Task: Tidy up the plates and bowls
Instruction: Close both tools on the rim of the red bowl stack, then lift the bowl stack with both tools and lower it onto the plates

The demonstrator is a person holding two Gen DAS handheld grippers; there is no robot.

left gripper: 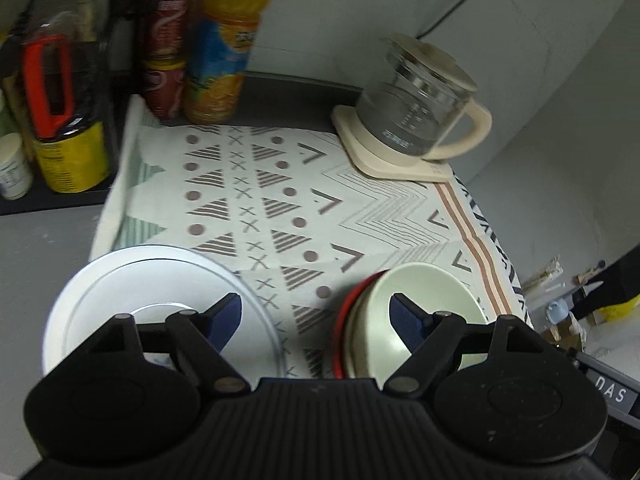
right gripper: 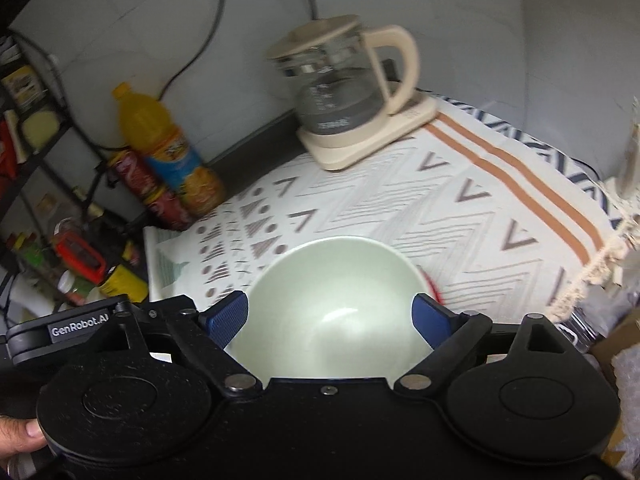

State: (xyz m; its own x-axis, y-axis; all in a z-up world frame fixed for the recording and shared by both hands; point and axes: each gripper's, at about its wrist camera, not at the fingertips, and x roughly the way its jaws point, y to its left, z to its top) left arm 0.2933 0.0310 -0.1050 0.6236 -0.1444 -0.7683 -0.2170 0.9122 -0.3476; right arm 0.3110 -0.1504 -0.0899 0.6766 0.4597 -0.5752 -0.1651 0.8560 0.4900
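Note:
A white plate [left gripper: 160,300] lies at the near left of the patterned cloth [left gripper: 280,200]. To its right sits a pale green bowl [left gripper: 424,312], nested in a red-rimmed bowl [left gripper: 344,320]. My left gripper [left gripper: 316,316] is open and hovers over the cloth between plate and bowls, holding nothing. In the right wrist view the green bowl [right gripper: 332,308] fills the space between the blue pads of my right gripper [right gripper: 328,316], which is open and just above it. A sliver of the red bowl [right gripper: 434,288] shows at the green bowl's right edge.
A glass kettle [left gripper: 416,116] on a cream base stands at the back right of the cloth. An orange juice bottle [left gripper: 224,52] and red cans [left gripper: 166,48] stand at the back left. A black shelf with jars [left gripper: 60,120] is on the left. A hand [right gripper: 20,436] shows at the lower left.

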